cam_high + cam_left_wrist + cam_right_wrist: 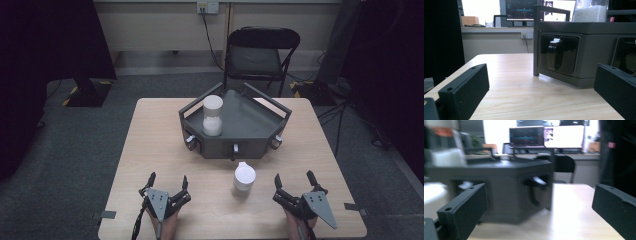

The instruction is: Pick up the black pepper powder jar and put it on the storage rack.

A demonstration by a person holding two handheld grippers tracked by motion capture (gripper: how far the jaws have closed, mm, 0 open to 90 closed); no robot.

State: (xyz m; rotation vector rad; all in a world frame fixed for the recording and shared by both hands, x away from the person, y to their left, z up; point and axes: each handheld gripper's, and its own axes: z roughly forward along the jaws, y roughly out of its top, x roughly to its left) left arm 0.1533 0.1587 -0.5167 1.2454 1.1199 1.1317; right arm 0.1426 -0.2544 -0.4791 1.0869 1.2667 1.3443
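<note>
A dark grey angular tray (260, 131) stands on the far half of the wooden table (150, 150). In its left part stands a clear jar (212, 116) holding white grains, seen close in the left gripper view as the jar (590, 11). A small white lidded container (243, 181) sits on the table in front of the tray. My left gripper (168, 182) rests open at the near left, its jaws spread with nothing between them. At the near right my right gripper (295, 179) is open too, just right of the container. Both point toward the tray (584, 50) (506, 187).
A black folding chair (260, 55) stands behind the table. Cables run on the floor at the right. Dark curtains flank both sides. The tray's front wall carries small latches (235, 148). Bare tabletop lies left of the tray and between the grippers.
</note>
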